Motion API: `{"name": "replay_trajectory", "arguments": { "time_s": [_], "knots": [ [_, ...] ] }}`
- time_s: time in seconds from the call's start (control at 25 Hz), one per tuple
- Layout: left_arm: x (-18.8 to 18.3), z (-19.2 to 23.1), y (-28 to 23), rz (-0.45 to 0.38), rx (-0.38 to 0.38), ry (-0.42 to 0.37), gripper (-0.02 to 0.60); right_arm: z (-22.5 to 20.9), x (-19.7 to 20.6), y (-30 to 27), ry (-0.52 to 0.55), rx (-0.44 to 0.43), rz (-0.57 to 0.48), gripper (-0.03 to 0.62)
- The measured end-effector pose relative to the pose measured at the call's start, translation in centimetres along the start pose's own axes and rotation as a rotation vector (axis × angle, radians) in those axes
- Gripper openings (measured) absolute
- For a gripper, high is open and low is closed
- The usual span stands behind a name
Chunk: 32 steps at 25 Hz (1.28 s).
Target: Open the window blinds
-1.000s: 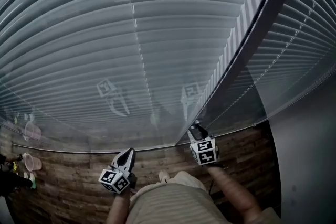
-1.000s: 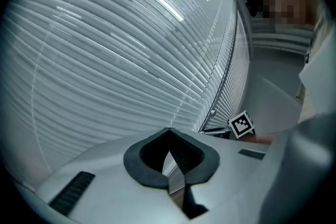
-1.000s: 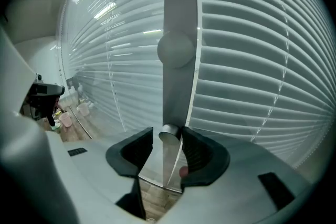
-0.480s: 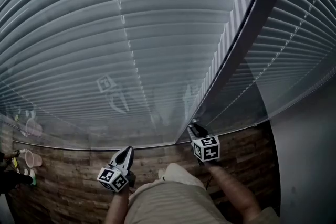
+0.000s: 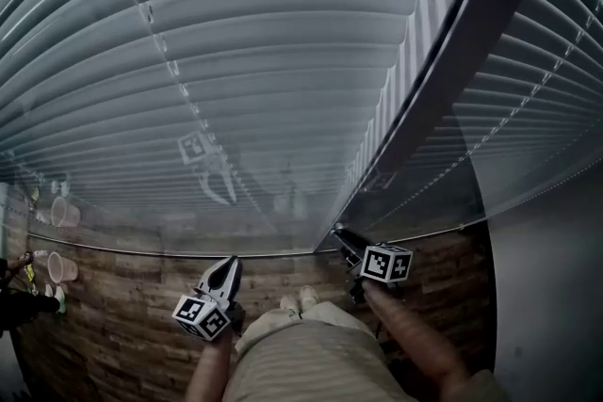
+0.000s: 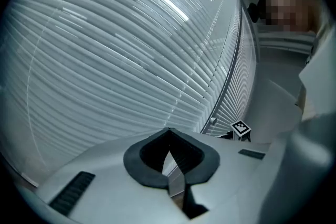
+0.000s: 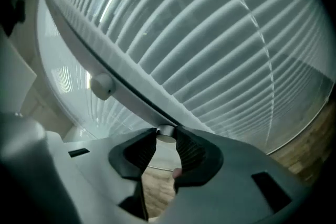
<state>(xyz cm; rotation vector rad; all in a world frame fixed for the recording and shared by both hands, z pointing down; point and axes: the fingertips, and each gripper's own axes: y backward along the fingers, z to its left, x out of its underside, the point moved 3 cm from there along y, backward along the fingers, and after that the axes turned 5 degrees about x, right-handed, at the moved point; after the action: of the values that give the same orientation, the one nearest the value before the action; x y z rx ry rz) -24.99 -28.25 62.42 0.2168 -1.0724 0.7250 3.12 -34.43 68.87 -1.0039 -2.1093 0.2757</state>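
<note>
Roughly, by count: two grippers, two glazed bays of window blinds (image 5: 283,61), one dark frame post (image 5: 443,80) between them, two knobs, one cup. The blinds hung behind the glass straight ahead of us. Their slats overlapped and covered both bays from the top of the head view down to the bottom edge of the panes.

The left gripper (image 5: 226,266) sat low, short of the glass, its jaws pressed together on nothing. The right gripper (image 5: 341,235) was up at the foot of the post. Its jaws were closing on a small pale knob (image 7: 167,132), with the pads touching it on either side. A larger round knob (image 7: 101,85) stood further along the same post (untouched).

Floor: dark wood planks (image 5: 122,315), with a pinkish cup (image 5: 58,266) at the far left.

Hard to make out:
- the small things beside that cup, cut off by the picture edge
- the right jaws in the head view, lost against the dark post
- whatever lay beyond the slats
</note>
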Motion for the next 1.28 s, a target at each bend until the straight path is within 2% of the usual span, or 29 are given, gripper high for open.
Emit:
{"name": "replay_trajectory", "arguments": {
  "time_s": [0.08, 0.16, 0.4, 0.52, 0.6, 0.68, 0.72, 0.8, 0.88, 0.92, 1.12, 1.28],
  "knots": [
    [-0.1, -0.7, -0.4, -0.011, 0.006, 0.005, 0.015, 0.0, -0.1, 0.0, -0.119, -0.076, 0.012, 0.121],
    [0.2, -1.4, -0.8, -0.016, 0.015, 0.007, 0.015, -0.1, -0.1, 0.1, -0.195, -0.138, 0.023, 0.121],
    [0.3, -3.0, -0.7, -0.014, -0.002, 0.027, 0.015, 0.5, -0.6, 0.5, -0.311, -0.302, 0.046, 0.121],
    [0.1, -2.5, 0.5, -0.029, -0.012, 0.014, 0.015, 1.1, 0.1, 0.7, -0.332, -0.27, 0.077, 0.123],
    [0.2, -1.7, 1.5, -0.04, -0.017, 0.021, 0.015, 2.8, 0.8, 0.2, -0.261, -0.261, 0.064, 0.123],
    [0.0, -1.2, 1.2, -0.036, -0.02, 0.025, 0.015, 3.4, 1.0, -0.7, -0.12, -0.195, 0.05, 0.126],
    [-0.3, -1.3, 0.7, -0.03, -0.022, 0.031, 0.015, 3.5, 1.0, -0.9, -0.021, -0.141, 0.049, 0.148],
    [-0.8, -1.6, -0.1, -0.019, -0.021, 0.041, 0.015, 3.9, 0.8, -0.8, 0.234, -0.001, 0.033, 0.244],
    [-0.8, -1.8, -0.3, -0.011, -0.01, 0.036, 0.015, 4.3, 0.9, -0.2, 0.471, 0.129, -0.02, 0.249],
    [-0.9, -1.9, -0.2, -0.008, -0.006, 0.032, 0.015, 4.4, 0.9, 0.1, 0.544, 0.172, -0.05, 0.249],
    [-1.2, -1.3, 0.4, 0.003, -0.005, 0.029, 0.015, 4.4, 1.2, -0.7, 0.712, 0.311, -0.099, 0.242],
    [-0.9, -0.4, 1.3, 0.006, -0.011, 0.041, 0.015, 5.0, 1.4, -0.7, 0.767, 0.361, -0.149, 0.165]
  ]
}}
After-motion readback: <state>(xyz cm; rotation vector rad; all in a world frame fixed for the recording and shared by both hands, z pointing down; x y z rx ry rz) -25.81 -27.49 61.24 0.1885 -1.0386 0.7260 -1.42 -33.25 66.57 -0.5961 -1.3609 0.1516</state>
